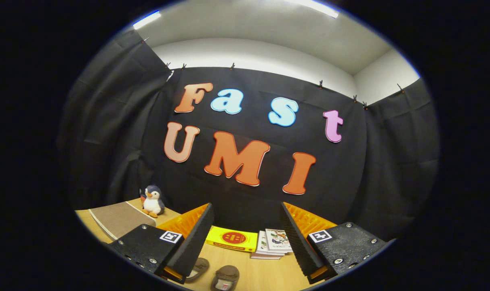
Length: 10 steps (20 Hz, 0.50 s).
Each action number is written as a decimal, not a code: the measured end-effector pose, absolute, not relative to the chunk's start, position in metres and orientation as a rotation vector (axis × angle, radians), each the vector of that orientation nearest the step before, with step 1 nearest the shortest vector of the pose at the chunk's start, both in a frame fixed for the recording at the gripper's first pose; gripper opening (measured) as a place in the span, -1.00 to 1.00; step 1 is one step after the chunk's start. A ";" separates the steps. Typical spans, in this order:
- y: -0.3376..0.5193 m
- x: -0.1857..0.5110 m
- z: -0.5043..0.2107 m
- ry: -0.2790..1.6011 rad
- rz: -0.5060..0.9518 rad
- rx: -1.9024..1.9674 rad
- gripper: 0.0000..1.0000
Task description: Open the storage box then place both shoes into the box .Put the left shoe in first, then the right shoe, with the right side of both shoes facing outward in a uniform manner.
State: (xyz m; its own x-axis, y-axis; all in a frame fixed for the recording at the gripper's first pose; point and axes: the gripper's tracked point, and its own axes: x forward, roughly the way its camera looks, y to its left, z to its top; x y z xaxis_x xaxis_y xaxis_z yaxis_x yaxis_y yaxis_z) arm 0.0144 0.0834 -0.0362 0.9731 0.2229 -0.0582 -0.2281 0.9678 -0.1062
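Note:
My gripper (245, 238) is held high above the wooden table (269, 270), its two fingers spread wide with nothing between them. Below, near the left finger (194, 238), lie two brown shoes: one (198, 268) is partly hidden under that finger and the other (225, 278) sits just to its right. The grey flat top of what may be the storage box (117, 218) shows beyond the left finger, at the table's far left.
A yellow book (232, 239) and a small stack of white booklets (271, 244) lie on the table between the fingers, close to the back wall. A penguin plush (152, 201) stands at the far left corner beside the grey surface.

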 end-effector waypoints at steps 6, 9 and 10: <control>0.154 0.009 -0.078 0.175 0.403 0.036 0.96; 0.192 0.000 -0.104 0.283 0.510 0.137 0.98; 0.203 0.001 -0.117 0.330 0.536 0.170 0.98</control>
State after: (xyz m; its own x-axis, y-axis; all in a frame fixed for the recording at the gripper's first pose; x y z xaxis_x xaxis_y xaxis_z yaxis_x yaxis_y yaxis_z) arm 0.0006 0.2034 -0.1175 0.8088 0.5260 -0.2631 -0.4717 0.8473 0.2440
